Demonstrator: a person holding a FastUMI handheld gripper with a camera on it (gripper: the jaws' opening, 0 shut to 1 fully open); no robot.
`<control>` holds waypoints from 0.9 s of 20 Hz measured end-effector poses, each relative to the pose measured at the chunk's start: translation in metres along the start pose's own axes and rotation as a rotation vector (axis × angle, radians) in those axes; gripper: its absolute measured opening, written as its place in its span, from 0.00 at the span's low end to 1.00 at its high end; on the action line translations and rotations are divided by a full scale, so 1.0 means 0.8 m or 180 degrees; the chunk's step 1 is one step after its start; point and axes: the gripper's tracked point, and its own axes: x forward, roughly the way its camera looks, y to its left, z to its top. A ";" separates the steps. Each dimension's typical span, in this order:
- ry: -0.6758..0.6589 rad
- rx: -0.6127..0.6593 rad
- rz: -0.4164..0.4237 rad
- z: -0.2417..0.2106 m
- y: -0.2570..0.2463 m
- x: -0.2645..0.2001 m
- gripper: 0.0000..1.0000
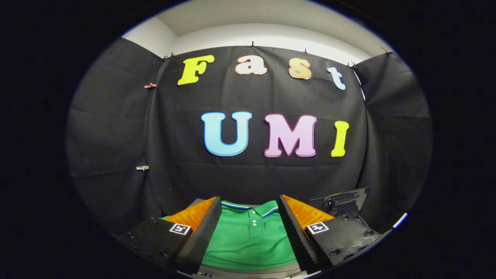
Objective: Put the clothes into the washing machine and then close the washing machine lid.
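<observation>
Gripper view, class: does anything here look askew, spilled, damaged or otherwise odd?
Nothing stands out. A green polo shirt lies flat with its collar neat, seen between the fingers of the open gripper, which is not touching it.

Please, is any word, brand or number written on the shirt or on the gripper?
Green shirt: no text visible.
Gripper, open, with the shirt seen between its fingers: a square black-and-white marker on each finger, a pattern, no readable words.
</observation>
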 end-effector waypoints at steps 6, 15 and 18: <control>0.0457 0.0290 0.0015 0.006 -0.012 0.025 0.93; 0.1507 -0.0029 0.0138 -0.098 -0.004 0.066 0.90; 0.1725 -0.0049 0.0070 -0.133 -0.013 0.086 0.89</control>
